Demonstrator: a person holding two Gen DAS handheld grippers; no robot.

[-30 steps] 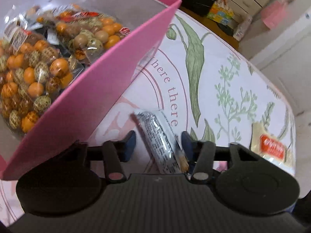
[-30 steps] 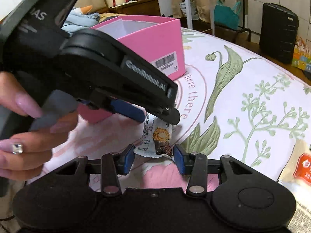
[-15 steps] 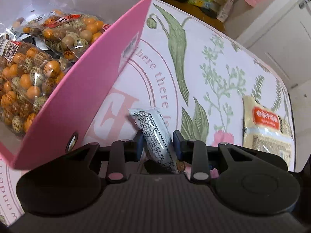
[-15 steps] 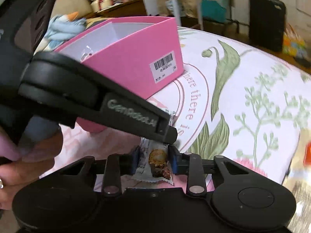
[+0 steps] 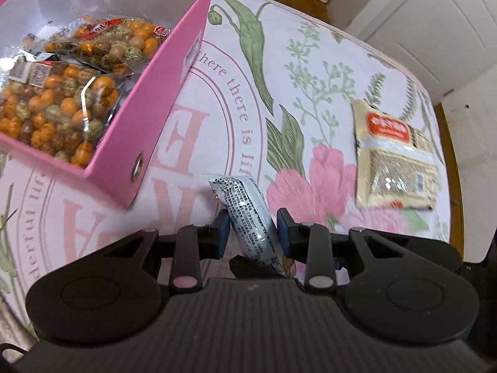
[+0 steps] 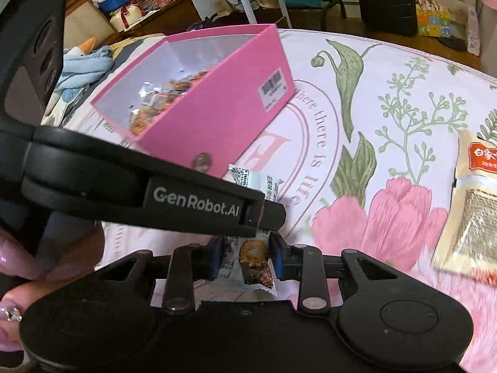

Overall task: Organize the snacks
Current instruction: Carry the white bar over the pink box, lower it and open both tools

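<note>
A white-wrapped snack bar point(image 5: 245, 214) is off the tablecloth, gripped by both grippers. My left gripper point(image 5: 251, 227) is shut on its middle, blue pads pressing the wrapper from both sides. My right gripper point(image 6: 245, 255) is shut on the end printed with a chocolate ball point(image 6: 251, 258). In the right wrist view the left gripper's finger point(image 6: 267, 214) crosses over the bar, whose far end point(image 6: 248, 177) sticks out beyond it. The open pink box point(image 5: 161, 93) lies to the left and holds bags of orange and speckled balls point(image 5: 62, 108).
A beige packet with a red label point(image 5: 394, 158) lies on the floral tablecloth point(image 5: 310, 71) at the right, near the table's edge. A hand with pink nails point(image 6: 18, 267) holds the left gripper. Furniture and bags stand beyond the table point(image 6: 385, 0).
Both grippers closed on the snack bar, which lay on the cloth between open jaws. They have since risen with it, so the pink box and cloth sit lower and farther off.
</note>
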